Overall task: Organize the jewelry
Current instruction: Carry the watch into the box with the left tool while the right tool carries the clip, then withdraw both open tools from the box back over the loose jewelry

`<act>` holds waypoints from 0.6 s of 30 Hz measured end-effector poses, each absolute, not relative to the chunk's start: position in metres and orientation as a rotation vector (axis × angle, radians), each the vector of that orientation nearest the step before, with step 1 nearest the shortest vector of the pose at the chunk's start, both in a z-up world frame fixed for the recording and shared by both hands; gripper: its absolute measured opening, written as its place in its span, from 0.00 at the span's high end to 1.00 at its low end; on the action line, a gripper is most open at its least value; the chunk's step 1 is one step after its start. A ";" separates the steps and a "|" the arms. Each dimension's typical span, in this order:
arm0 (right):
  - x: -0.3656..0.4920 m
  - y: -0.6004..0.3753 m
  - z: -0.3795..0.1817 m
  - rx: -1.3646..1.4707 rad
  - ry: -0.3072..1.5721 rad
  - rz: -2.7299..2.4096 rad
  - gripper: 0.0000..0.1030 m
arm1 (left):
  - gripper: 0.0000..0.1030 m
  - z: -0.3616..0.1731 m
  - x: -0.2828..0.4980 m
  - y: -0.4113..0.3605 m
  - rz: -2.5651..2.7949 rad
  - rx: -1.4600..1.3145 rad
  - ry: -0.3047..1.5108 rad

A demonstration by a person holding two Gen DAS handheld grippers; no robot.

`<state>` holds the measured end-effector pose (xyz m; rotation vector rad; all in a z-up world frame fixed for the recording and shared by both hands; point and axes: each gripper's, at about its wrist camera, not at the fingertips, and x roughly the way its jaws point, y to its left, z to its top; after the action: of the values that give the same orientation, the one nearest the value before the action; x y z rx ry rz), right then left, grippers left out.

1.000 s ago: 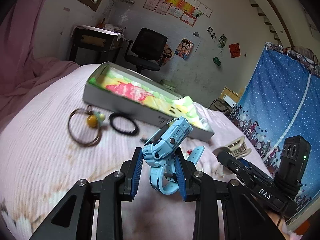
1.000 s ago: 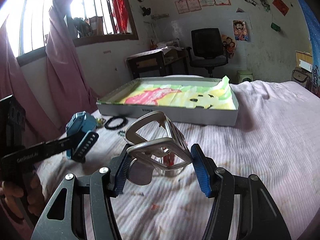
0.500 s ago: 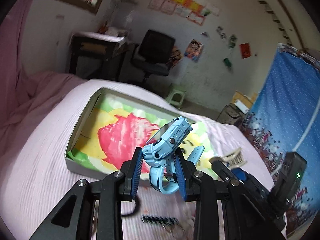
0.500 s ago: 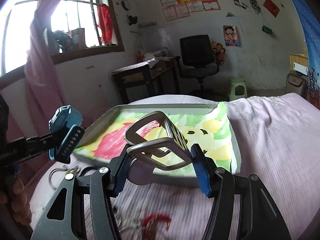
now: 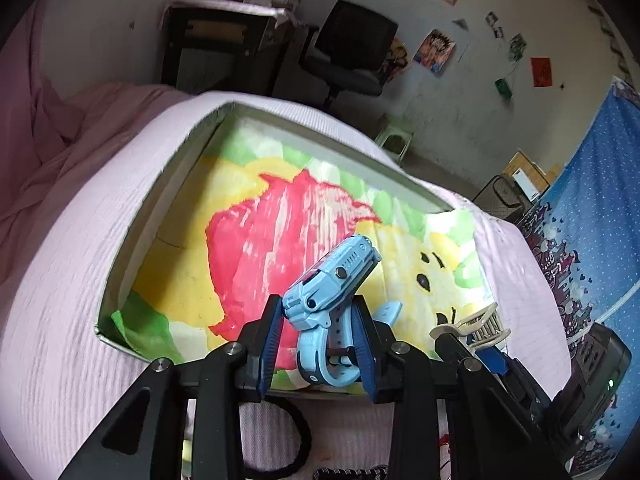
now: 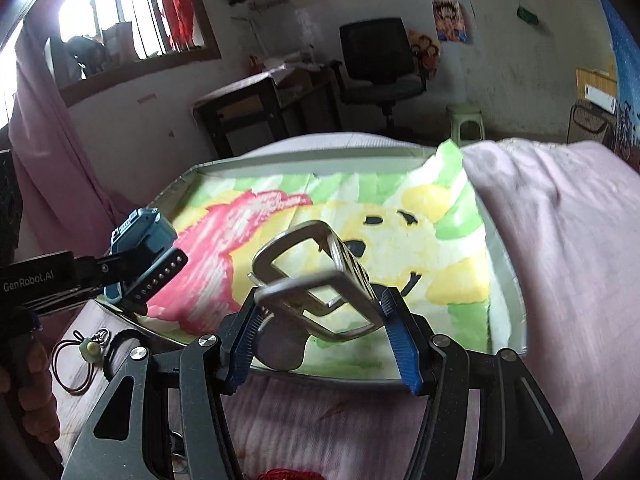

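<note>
A light-blue child's watch stands between the blue pads of my left gripper. The jaws are opening a little, and the pads still touch its strap. The right wrist view shows this gripper at the left, over the box's near-left corner. My right gripper is shut on a silvery hair claw clip. In the left wrist view this clip appears at the right. Both grippers hang over the near edge of a shallow grey box lined with a colourful painted sheet.
On the pink bedcover before the box lie a black hair tie, a wire ring with a bead and something red. A desk and an office chair stand behind the bed. A hand holds the left gripper.
Both grippers have travelled forward from the loose items to above the box's near edge. The watch and the clip came along in their jaws. The hair tie and ring slid to the lower edge.
</note>
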<state>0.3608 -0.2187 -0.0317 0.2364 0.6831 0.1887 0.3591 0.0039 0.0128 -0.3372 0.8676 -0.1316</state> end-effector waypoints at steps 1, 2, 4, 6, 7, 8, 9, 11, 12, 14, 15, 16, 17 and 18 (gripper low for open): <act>0.362 -0.217 -0.033 0.230 0.690 0.186 0.47 | 0.67 0.011 0.360 0.005 -0.129 -0.347 0.877; 0.363 -0.216 -0.035 0.225 0.692 0.189 0.47 | 0.66 0.010 0.361 0.006 -0.125 -0.354 0.883; 0.362 -0.214 -0.036 0.219 0.695 0.190 0.47 | 0.61 0.009 0.360 0.005 -0.122 -0.343 0.886; 0.361 -0.214 -0.036 0.220 0.693 0.195 0.46 | 0.56 0.011 0.355 0.003 -0.149 -0.330 0.865; 0.360 -0.214 -0.036 0.222 0.691 0.199 0.44 | 0.50 0.013 0.351 0.002 -0.163 -0.321 0.847; 0.357 -0.214 -0.036 0.221 0.687 0.194 0.43 | 0.40 0.015 0.347 0.003 -0.172 -0.318 0.832; 0.355 -0.216 -0.035 0.218 0.680 0.186 0.40 | 0.35 0.017 0.341 0.004 -0.177 -0.321 0.809; 0.347 -0.217 -0.031 0.214 0.656 0.179 0.36 | 0.29 0.022 0.330 0.009 -0.185 -0.336 0.764; 0.344 -0.219 -0.029 0.214 0.645 0.177 0.36 | 0.28 0.024 0.322 0.011 -0.188 -0.341 0.741; 0.333 -0.221 -0.021 0.211 0.604 0.169 0.33 | 0.24 0.028 0.310 0.014 -0.185 -0.335 0.705; 0.327 -0.223 -0.018 0.209 0.586 0.168 0.28 | 0.23 0.030 0.303 0.014 -0.181 -0.325 0.685; 0.320 -0.224 -0.014 0.206 0.563 0.168 0.25 | 0.19 0.032 0.298 0.015 -0.176 -0.316 0.671; 0.312 -0.226 -0.010 0.206 0.539 0.170 0.25 | 0.15 0.033 0.291 0.016 -0.171 -0.309 0.655; 0.307 -0.228 -0.006 0.207 0.524 0.176 0.23 | 0.13 0.034 0.283 0.016 -0.164 -0.302 0.637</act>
<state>0.3068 -0.2283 -0.0059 0.2067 0.5240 0.1755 0.2826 0.0164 0.0344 -0.3024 0.6367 -0.1635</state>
